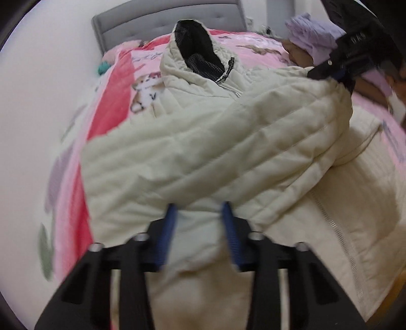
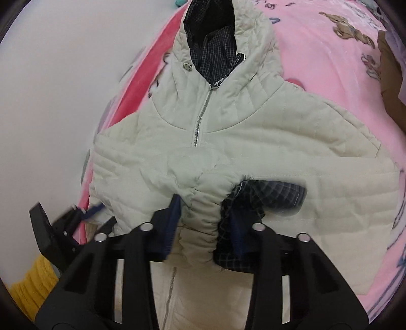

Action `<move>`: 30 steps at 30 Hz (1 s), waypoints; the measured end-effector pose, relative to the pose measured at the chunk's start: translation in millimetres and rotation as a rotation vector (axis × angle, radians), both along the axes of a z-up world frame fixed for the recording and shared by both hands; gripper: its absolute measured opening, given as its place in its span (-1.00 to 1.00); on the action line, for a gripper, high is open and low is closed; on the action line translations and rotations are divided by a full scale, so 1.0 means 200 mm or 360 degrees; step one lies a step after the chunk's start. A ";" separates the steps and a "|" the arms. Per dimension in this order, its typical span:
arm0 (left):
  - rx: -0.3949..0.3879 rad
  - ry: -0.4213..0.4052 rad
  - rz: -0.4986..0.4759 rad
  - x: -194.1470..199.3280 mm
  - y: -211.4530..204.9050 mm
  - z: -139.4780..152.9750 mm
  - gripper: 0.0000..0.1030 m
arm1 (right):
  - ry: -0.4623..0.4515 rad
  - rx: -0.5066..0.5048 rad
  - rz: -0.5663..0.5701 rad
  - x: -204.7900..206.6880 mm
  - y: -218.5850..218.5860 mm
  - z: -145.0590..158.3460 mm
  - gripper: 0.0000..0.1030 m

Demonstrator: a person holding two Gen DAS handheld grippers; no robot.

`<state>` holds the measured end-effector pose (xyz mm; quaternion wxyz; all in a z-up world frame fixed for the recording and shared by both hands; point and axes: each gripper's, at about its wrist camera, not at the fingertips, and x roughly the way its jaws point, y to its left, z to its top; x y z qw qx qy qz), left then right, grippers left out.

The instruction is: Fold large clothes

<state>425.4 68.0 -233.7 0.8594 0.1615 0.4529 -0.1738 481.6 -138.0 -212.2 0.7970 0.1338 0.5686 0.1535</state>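
Note:
A cream quilted hooded jacket (image 1: 203, 142) with a dark checked lining lies zipped on a pink blanket (image 1: 119, 96), hood toward the headboard. One sleeve is drawn across its chest. My left gripper (image 1: 200, 228) is shut on a bunched fold of the cream fabric at the near edge. At the top right of the left wrist view my right gripper (image 1: 337, 75) clamps the sleeve's far end. In the right wrist view the right gripper (image 2: 203, 223) is shut on the gathered cuff of the jacket (image 2: 253, 132), with checked lining spilling beside its right finger. My left gripper (image 2: 86, 212) grips the jacket's left edge.
A grey padded headboard (image 1: 162, 22) and a white wall stand behind the bed. Folded lilac clothes (image 1: 312, 33) lie at the back right, a teal item (image 1: 102, 67) at the back left. Something yellow (image 2: 35, 281) sits low beside the bed's edge.

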 end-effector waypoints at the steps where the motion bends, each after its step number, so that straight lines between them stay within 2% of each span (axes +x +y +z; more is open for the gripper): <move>1: -0.0020 -0.0002 0.0034 -0.02 -0.01 -0.01 -0.60 | -0.0045 0.0002 0.0012 -0.01 0.00 0.03 -0.50; 2: -0.0033 -0.0005 0.0059 -0.05 -0.02 -0.01 -0.73 | -0.0109 -0.0011 0.0037 -0.03 0.02 0.06 -0.69; 5: -0.0099 0.0001 0.0144 -0.04 -0.04 -0.03 -0.76 | -0.0309 -0.0132 0.0189 -0.08 0.10 0.19 -0.69; 6: -0.0127 0.0013 0.0184 -0.03 -0.04 -0.05 -0.76 | -0.0306 -0.0226 0.0240 -0.09 0.14 0.20 -0.69; 8: -0.0170 0.0044 0.0226 -0.01 -0.03 -0.06 -0.76 | -0.0248 -0.0316 0.0244 -0.09 0.15 0.15 -0.69; 11: -0.0175 0.0046 0.0217 0.00 -0.04 -0.09 -0.75 | -0.0061 -0.0398 0.0153 -0.10 0.07 -0.06 -0.68; 13: -0.0139 0.0024 0.0183 -0.02 -0.06 -0.09 -0.73 | 0.0024 -0.0318 0.0057 -0.14 0.00 -0.18 -0.64; 15: -0.0134 0.0001 0.0202 -0.04 -0.05 -0.06 -0.67 | -0.0016 -0.0222 0.0010 -0.17 -0.03 -0.18 -0.53; 16: -0.0155 -0.0025 0.0239 -0.07 -0.03 -0.03 -0.51 | -0.0044 -0.0179 0.0004 -0.18 -0.05 -0.15 -0.50; 17: -0.0167 -0.0049 0.0284 -0.10 0.00 -0.01 -0.22 | -0.0052 -0.0142 0.0010 -0.18 -0.05 -0.12 -0.44; 18: -0.0210 -0.0085 0.0356 -0.14 0.04 0.03 -0.10 | -0.0061 -0.0115 0.0019 -0.19 -0.06 -0.08 -0.32; 20: -0.0303 -0.0127 0.0489 -0.19 0.10 0.08 0.22 | -0.0112 -0.0087 0.0089 -0.20 -0.05 0.03 -0.21; 21: -0.0345 -0.0130 0.0546 -0.21 0.13 0.10 0.30 | -0.0142 -0.0105 0.0125 -0.20 -0.03 0.09 -0.19; 23: -0.0456 -0.0108 0.0728 -0.25 0.21 0.12 0.60 | -0.0189 -0.0133 0.0224 -0.19 0.02 0.21 -0.09; 26: -0.0714 0.0004 0.0985 -0.29 0.34 0.08 0.64 | -0.0254 -0.0113 0.0345 -0.14 0.13 0.35 0.12; 28: -0.0968 0.0113 0.1251 -0.30 0.46 0.01 0.64 | -0.0305 -0.0086 0.0415 -0.07 0.24 0.40 0.17; 30: -0.1176 0.0173 0.1463 -0.32 0.57 -0.05 0.64 | -0.0336 -0.0079 0.0442 0.01 0.34 0.43 0.37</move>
